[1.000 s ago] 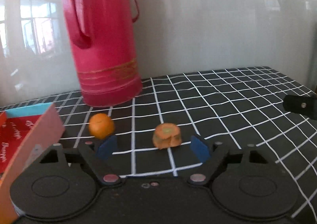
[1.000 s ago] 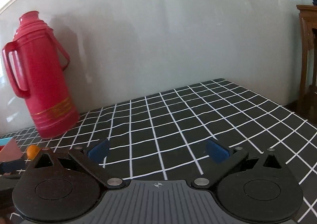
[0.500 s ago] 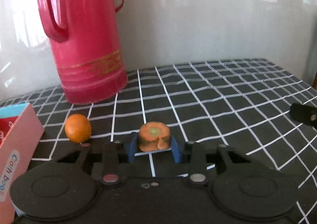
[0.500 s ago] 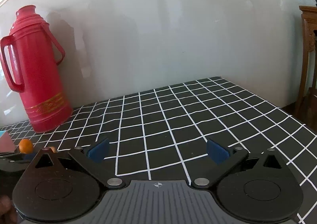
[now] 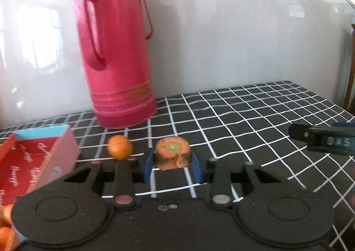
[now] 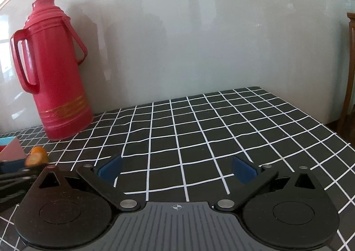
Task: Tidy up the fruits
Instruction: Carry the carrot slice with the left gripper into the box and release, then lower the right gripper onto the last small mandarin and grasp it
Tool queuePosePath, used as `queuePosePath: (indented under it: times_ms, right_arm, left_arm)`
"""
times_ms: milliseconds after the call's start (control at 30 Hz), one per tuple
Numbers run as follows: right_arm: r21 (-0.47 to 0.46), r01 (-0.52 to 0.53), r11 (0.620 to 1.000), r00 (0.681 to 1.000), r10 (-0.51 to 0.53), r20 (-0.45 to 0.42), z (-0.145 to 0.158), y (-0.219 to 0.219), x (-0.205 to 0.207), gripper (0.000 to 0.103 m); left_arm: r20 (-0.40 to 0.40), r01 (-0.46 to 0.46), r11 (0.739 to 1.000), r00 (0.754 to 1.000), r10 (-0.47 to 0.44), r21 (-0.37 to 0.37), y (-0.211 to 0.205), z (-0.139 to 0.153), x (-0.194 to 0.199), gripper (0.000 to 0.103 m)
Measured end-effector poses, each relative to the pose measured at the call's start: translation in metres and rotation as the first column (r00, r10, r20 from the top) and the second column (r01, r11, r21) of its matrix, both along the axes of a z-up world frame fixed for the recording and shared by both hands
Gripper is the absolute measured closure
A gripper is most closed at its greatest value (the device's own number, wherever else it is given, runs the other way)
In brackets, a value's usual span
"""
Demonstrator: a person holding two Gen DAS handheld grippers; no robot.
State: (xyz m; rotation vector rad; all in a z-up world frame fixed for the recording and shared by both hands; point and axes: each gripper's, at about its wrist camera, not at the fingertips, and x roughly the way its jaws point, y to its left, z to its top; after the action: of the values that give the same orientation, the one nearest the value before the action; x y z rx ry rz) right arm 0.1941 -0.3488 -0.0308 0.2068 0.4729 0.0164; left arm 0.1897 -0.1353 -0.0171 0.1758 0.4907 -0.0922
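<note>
So our left gripper (image 5: 172, 165) went from wide open to clamped on the orange fruit chunk (image 5: 172, 152) and lifted it, box (image 5: 64, 151) just to its left. Right gripper (image 6: 177, 170) stays spread wide, holding nothing.

The tabletop (image 6: 199, 131) is black, crossed by a grid of thin white lines. The flask (image 5: 117, 51) is pinkish red with gold bands near its base. The cut fruit (image 5: 172, 155) is orange with a pale greenish centre; the whole fruit (image 5: 119, 147) is plain orange. The box (image 5: 33, 157) is red inside with pale lettering, pink outside, light blue at its far edge. Both claws are black with blue pads (image 6: 110, 168).
</note>
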Motion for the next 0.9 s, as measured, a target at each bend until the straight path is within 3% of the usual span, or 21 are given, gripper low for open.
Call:
queuePosePath:
  times_ms: [267, 533, 600, 633, 667, 900]
  right_arm:
    - [0.049, -0.055, 0.997, 0.998, 0.055, -0.003, 0.003, 0.027, -0.003, 0.000]
    - [-0.042, -0.193, 0.980, 0.979, 0.195, 0.055, 0.012, 0.093, -0.015, 0.000]
    - [-0.068, -0.222, 0.973, 0.972, 0.226, 0.060, 0.012, 0.109, -0.015, 0.000]
    - [-0.076, -0.232, 0.970, 0.969, 0.237, 0.063, 0.013, 0.116, -0.015, 0.000]
    - [-0.083, -0.244, 0.966, 0.966, 0.249, 0.065, 0.013, 0.124, -0.015, 0.000]
    - [-0.121, -0.313, 0.942, 0.943, 0.323, 0.077, 0.014, 0.163, -0.011, 0.000]
  left_arm:
    - [0.080, -0.129, 0.991, 0.988, 0.130, -0.025, 0.064, 0.023, -0.053, 0.076]
    - [0.066, -0.295, 0.954, 0.952, 0.298, -0.045, 0.145, 0.029, -0.065, 0.075]
    - [0.067, -0.325, 0.945, 0.942, 0.328, -0.047, 0.158, 0.027, -0.068, 0.058]
    - [0.073, -0.337, 0.940, 0.938, 0.340, -0.045, 0.164, 0.026, -0.070, 0.019]
    - [0.105, -0.370, 0.928, 0.922, 0.372, -0.043, 0.167, 0.026, -0.075, 0.009]
    - [0.165, -0.412, 0.904, 0.889, 0.426, -0.114, 0.197, 0.037, -0.089, 0.006]
